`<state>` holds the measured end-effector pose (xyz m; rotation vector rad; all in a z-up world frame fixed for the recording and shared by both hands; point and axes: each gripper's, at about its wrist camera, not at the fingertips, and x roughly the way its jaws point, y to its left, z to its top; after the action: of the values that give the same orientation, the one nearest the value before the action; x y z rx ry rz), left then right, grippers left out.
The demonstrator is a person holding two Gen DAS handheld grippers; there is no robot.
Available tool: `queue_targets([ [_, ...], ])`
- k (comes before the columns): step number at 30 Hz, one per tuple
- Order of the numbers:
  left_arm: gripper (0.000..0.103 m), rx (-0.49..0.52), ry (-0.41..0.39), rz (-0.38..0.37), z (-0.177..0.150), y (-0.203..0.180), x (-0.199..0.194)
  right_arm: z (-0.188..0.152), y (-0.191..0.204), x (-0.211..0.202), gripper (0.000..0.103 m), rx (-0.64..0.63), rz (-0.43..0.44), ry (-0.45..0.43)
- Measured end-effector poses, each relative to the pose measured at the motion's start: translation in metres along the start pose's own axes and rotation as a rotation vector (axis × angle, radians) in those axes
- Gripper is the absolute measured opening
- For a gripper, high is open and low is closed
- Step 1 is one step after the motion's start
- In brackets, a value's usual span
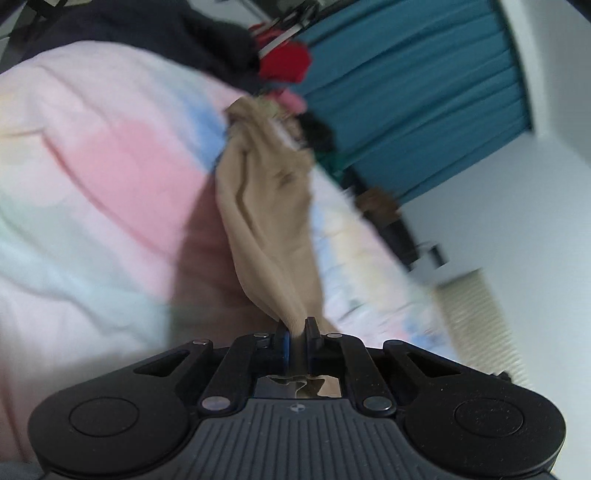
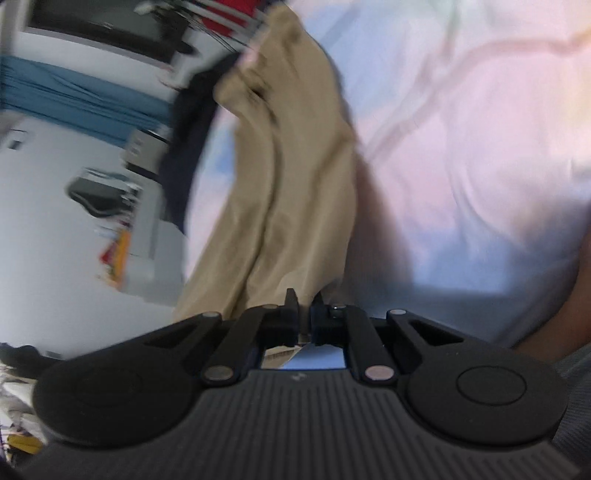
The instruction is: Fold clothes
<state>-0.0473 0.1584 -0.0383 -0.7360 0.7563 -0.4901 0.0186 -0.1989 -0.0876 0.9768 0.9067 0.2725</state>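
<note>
A tan garment (image 1: 266, 206) hangs stretched above a pastel bedspread (image 1: 92, 166). My left gripper (image 1: 297, 326) is shut on one bunched end of it, the cloth pinched between both fingers. In the right wrist view the same tan garment (image 2: 291, 177) runs up and away from my right gripper (image 2: 304, 301), which is shut on its near edge. The cloth falls in long folds between the two grippers. Both views are blurred by motion.
The pastel pink, blue and white bedspread (image 2: 461, 147) fills the ground below. Dark clothes (image 1: 207, 33) and a red item (image 1: 286, 61) lie at the bed's far side. A teal curtain (image 1: 417, 85) and white wall (image 2: 44, 240) stand beyond.
</note>
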Motion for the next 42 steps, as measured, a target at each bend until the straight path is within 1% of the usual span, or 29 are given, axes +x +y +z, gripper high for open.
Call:
queue_targets([
  [5,0.007,0.013,-0.085,-0.067,0.016,-0.038,-0.020,0.014,0.047,-0.047,0.008,-0.103,0.087,-0.108],
  [7,0.007,0.015,-0.118,-0.074,0.021,-0.052,-0.033,0.014,0.064,-0.067,0.008,-0.143,0.108,-0.147],
  [8,0.007,0.014,-0.127,-0.080,0.018,-0.058,-0.041,0.015,0.072,-0.077,0.008,-0.163,0.118,-0.166],
  [11,0.007,0.013,-0.154,-0.097,0.009,-0.073,-0.063,0.008,0.078,-0.112,0.008,-0.214,0.130,-0.192],
  [14,0.007,0.005,-0.158,-0.089,-0.008,-0.076,-0.080,-0.008,0.075,-0.129,0.008,-0.236,0.140,-0.197],
  [16,0.007,-0.003,-0.155,-0.077,-0.022,-0.074,-0.090,-0.022,0.064,-0.137,0.008,-0.228,0.141,-0.187],
  [20,0.007,-0.019,-0.147,-0.052,-0.050,-0.071,-0.111,-0.059,0.039,-0.142,0.008,-0.218,0.110,-0.170],
  [23,0.007,-0.030,-0.142,-0.034,-0.071,-0.068,-0.126,-0.059,0.025,-0.132,0.008,-0.151,0.126,-0.152],
  [24,0.007,-0.033,-0.140,-0.027,-0.077,-0.067,-0.130,-0.053,0.025,-0.127,0.008,-0.146,0.121,-0.153],
  [25,0.007,-0.022,-0.140,-0.018,-0.072,-0.068,-0.131,-0.048,0.025,-0.122,0.008,-0.141,0.116,-0.154],
  [26,0.007,-0.009,-0.140,-0.001,-0.061,-0.073,-0.123,-0.040,0.027,-0.115,0.008,-0.138,0.109,-0.156],
  [29,0.007,0.077,-0.167,0.066,-0.025,-0.091,-0.096,-0.010,0.037,-0.095,0.008,-0.141,0.101,-0.167],
  [33,0.007,0.184,-0.198,0.135,0.017,-0.109,-0.060,0.040,0.058,-0.060,0.008,-0.177,0.051,-0.197],
  [36,0.007,0.251,-0.226,0.196,0.041,-0.118,-0.033,0.074,0.070,-0.029,0.008,-0.194,0.010,-0.213],
  [40,0.007,0.276,-0.234,0.267,0.071,-0.112,0.007,0.107,0.074,0.009,0.008,-0.197,-0.034,-0.209],
  [42,0.007,0.321,-0.240,0.307,0.080,-0.106,0.028,0.119,0.071,0.027,0.008,-0.196,-0.048,-0.205],
])
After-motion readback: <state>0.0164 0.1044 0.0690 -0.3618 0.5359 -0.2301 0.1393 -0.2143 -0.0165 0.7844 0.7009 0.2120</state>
